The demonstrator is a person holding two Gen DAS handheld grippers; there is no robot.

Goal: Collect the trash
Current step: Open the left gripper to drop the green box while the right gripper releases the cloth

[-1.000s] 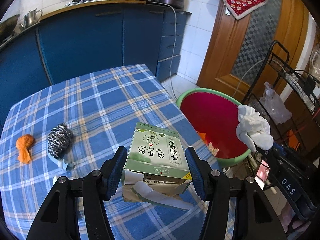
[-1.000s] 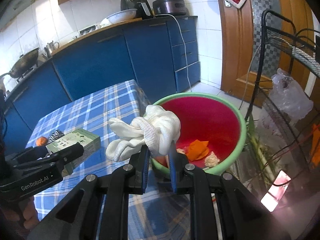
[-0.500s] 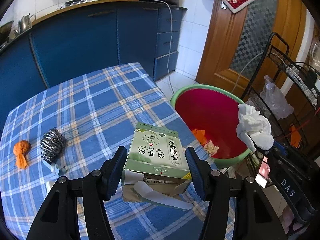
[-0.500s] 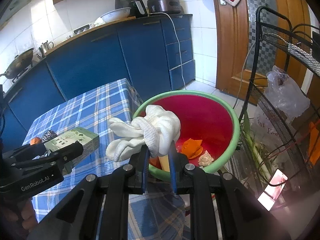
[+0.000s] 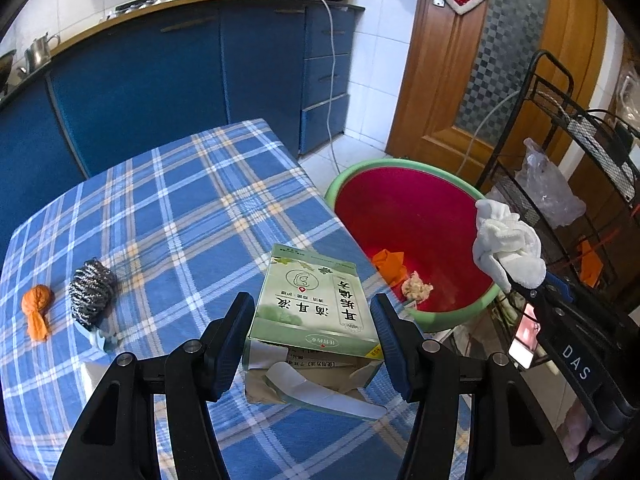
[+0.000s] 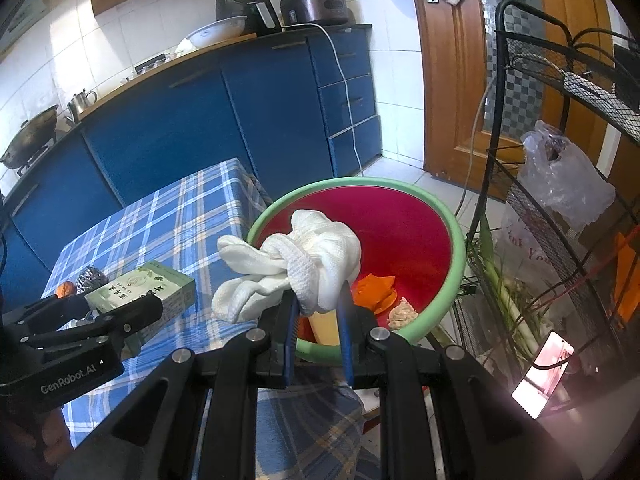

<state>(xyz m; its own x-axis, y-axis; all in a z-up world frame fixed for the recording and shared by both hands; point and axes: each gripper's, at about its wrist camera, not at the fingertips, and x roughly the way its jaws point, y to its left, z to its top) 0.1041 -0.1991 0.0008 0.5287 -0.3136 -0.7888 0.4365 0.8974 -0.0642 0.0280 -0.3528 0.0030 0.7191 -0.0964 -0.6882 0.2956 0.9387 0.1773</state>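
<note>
My left gripper (image 5: 312, 316) is shut on a green carton box (image 5: 316, 304) with a torn open end, held above the checked table (image 5: 180, 220) near its right edge. My right gripper (image 6: 318, 300) is shut on a knotted white cloth (image 6: 304, 264) and holds it over the near rim of the red basin with a green rim (image 6: 456, 240). The basin (image 5: 404, 216) holds orange scraps (image 5: 388, 262) and a crumpled paper wad (image 5: 416, 286). An orange balloon scrap (image 5: 36, 312) and a steel scourer (image 5: 92, 294) lie on the table's left side.
A black wire rack (image 6: 560, 160) with a plastic bag (image 6: 564, 184) stands right of the basin. Blue kitchen cabinets (image 5: 160, 80) run behind the table. A wooden door (image 5: 480, 60) is at the back right. A white scrap (image 5: 94, 372) lies by my left finger.
Both grippers have risen and drawn back a little with their loads. The right gripper's cloth now hangs more over the basin's near rim. Both grips are unchanged.
</note>
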